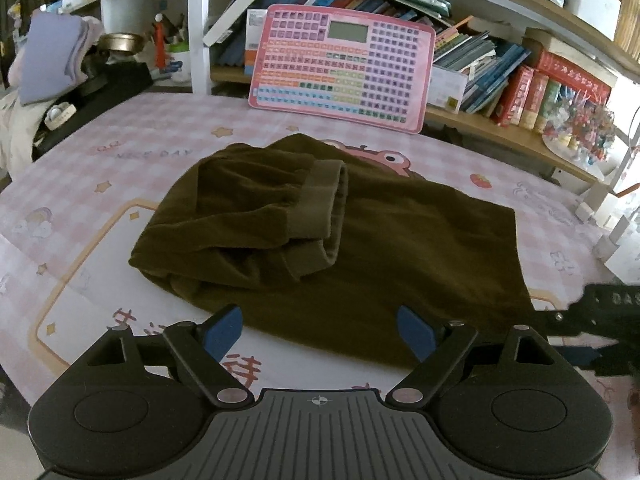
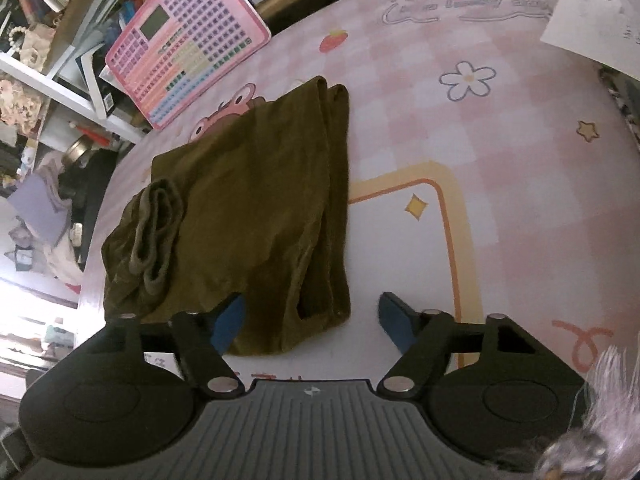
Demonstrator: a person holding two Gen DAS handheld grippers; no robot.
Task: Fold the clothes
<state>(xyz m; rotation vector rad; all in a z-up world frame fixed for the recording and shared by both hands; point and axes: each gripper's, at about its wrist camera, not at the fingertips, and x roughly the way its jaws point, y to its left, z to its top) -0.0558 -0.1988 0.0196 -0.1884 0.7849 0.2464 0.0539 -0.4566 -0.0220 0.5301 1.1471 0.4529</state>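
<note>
Pink checked cloth with cartoon prints covers the tabletop (image 1: 120, 168), and crowded bookshelves (image 1: 500, 80) run along its far edge. At the far left, in the left wrist view, a folded lilac cloth (image 1: 52, 60) sits on a heap of things beside a metal bowl (image 1: 122, 43). A pink keyboard toy (image 1: 340, 68) leans against the shelf behind the middle of the tabletop.

Olive-brown trousers (image 1: 380, 248) lie partly folded on the tabletop in front of the toy, flat on the right. On their left side the legs are doubled back on top, so the ribbed cuffs (image 1: 320, 204) rest on the upper layer.

The left claw (image 1: 320, 334) hovers over the near edge of the trousers, its blue pads (image 1: 222, 330) spread wide with nothing held; the fabric edge shows between them. At the right edge of this view part of the other black tool (image 1: 600, 320) shows.

In the right wrist view the right claw (image 2: 310, 320) is over the near right corner of the trousers (image 2: 248, 216). It is open and empty. Its left pad (image 2: 228, 324) stands over the fabric and its right pad (image 2: 396, 322) over bare cloth. A white sheet of paper (image 2: 592, 20) lies at the far right.
</note>
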